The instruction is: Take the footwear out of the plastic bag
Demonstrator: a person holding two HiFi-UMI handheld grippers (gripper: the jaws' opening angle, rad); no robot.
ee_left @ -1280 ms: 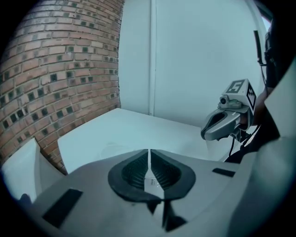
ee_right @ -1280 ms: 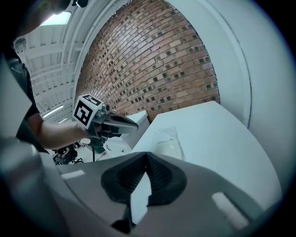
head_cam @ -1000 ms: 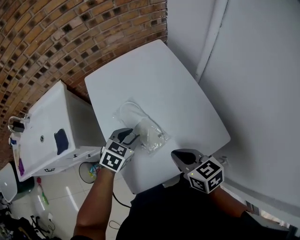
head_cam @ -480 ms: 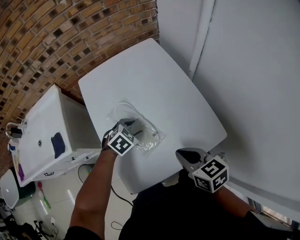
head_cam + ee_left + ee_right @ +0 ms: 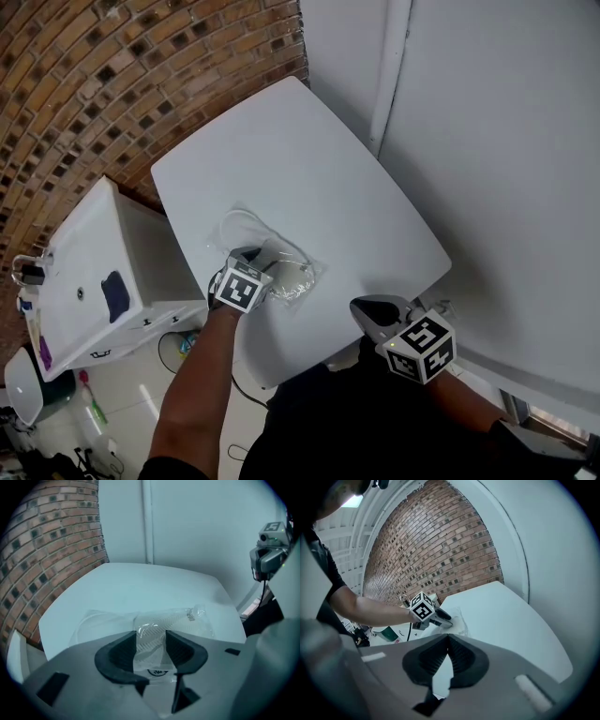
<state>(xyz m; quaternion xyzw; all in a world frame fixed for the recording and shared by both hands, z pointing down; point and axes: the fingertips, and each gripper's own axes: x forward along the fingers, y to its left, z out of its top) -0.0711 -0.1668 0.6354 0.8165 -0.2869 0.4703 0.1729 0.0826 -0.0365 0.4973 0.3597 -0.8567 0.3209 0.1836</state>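
Note:
A clear plastic bag (image 5: 292,274) with white footwear (image 5: 157,623) inside lies flat near the front left of the white table (image 5: 309,159). My left gripper (image 5: 262,262) is down on the bag's near end. Its jaws stand wide and are closing slightly, with the bag (image 5: 187,620) and the footwear's end between the pads (image 5: 123,651); I see no squeeze on it. My right gripper (image 5: 367,309) hovers off the table's front corner, shut and empty. In the right gripper view its jaws (image 5: 448,641) meet, and the left gripper (image 5: 440,617) shows beyond on the bag.
A white cabinet (image 5: 84,272) stands left of the table, below a brick wall (image 5: 112,75). A white wall panel (image 5: 506,187) runs along the table's right side. Floor clutter (image 5: 178,345) lies under the table's front left edge.
My left gripper has moved forward onto the bag and its jaws have spread around the bag's near end. The right gripper has stayed where it was.

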